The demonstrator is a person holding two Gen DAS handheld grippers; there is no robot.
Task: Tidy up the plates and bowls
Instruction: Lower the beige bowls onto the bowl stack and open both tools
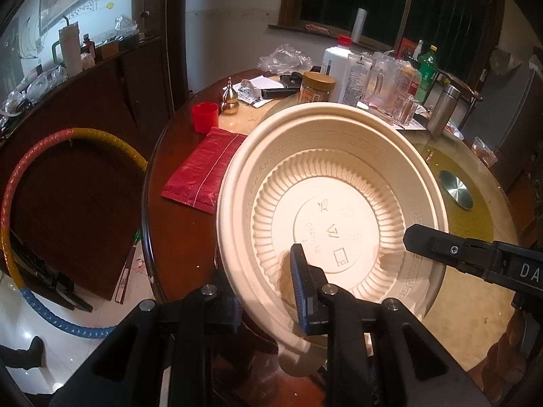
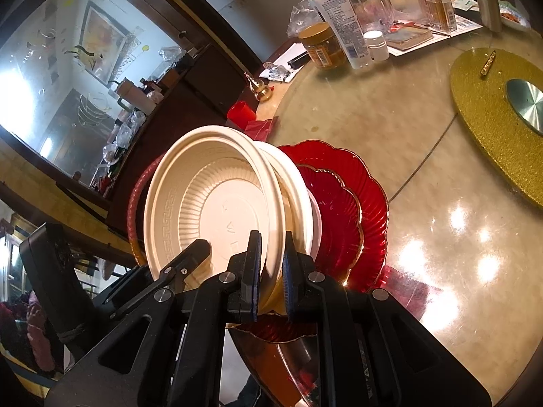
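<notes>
Between your right gripper's [image 2: 271, 271] jaws sits the near rim of the cream bowl [image 2: 217, 203], clenched tight and tilted up on edge. Your left gripper [image 1: 264, 291] grasps the same bowl's rim lower down, one blue pad inside the wall, the other behind it. Just beyond the right jaws, the bowl leans over stacked red plates [image 2: 353, 210] on the table [image 2: 424, 156].
</notes>
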